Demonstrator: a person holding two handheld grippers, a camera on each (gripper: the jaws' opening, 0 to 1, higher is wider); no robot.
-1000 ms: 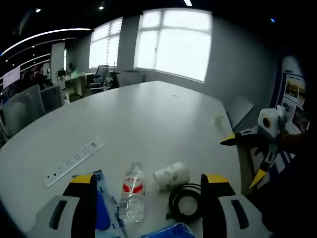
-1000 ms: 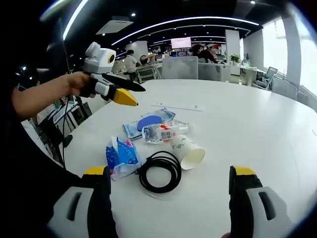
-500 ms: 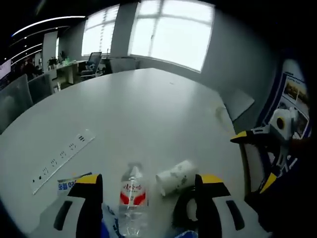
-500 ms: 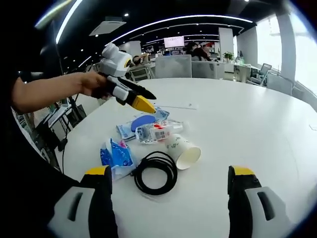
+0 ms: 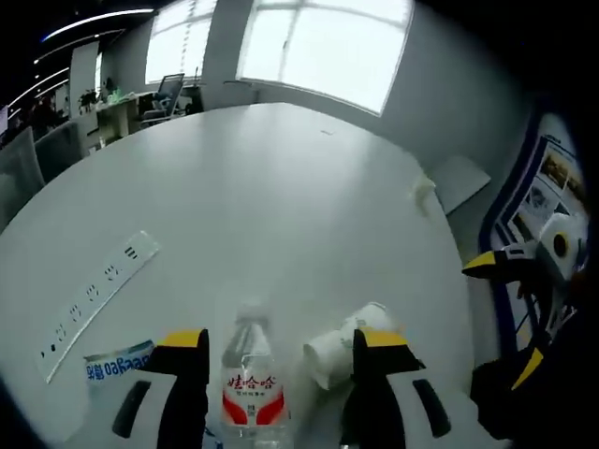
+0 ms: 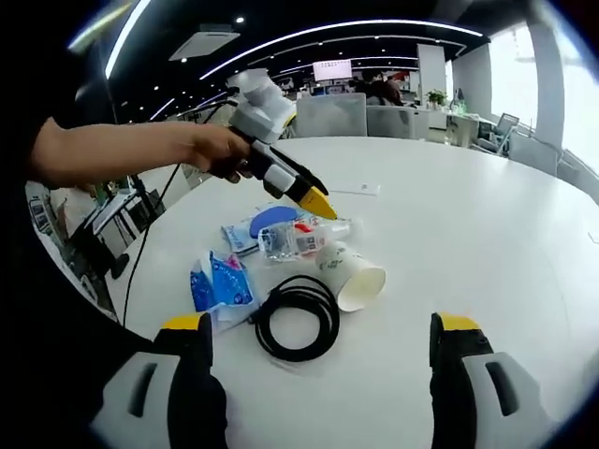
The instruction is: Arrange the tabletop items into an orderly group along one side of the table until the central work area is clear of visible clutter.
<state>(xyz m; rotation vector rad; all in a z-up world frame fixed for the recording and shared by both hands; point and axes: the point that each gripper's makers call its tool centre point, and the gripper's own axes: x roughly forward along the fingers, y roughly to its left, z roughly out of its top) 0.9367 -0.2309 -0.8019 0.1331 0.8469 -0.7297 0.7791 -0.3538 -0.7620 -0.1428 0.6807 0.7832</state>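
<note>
A clear water bottle [image 5: 250,385] with a red label lies on the white table [image 5: 281,187], between the spread jaws of my open left gripper [image 5: 281,339]. In the right gripper view a hand holds that left gripper [image 6: 316,202], its yellow tips just over the bottle [image 6: 298,239]. A paper cup [image 6: 356,275] lies on its side next to the bottle, also seen as the cup [image 5: 339,342]. Nearby are a black cable coil [image 6: 298,318], a blue tissue pack [image 6: 221,286] and a blue packet [image 6: 266,224]. My right gripper [image 6: 320,324] is open and holds nothing, short of the pile.
A white power strip [image 5: 94,299] lies left of the pile, also seen as the strip [image 6: 352,189] beyond it. The right gripper [image 5: 505,316] hangs off the table's right edge. Office chairs and desks stand beyond the far side of the table [image 6: 487,224].
My left gripper has come down and forward over the bottle, which now lies between its jaws. The right gripper has stayed almost still. The items on the table have not moved.
</note>
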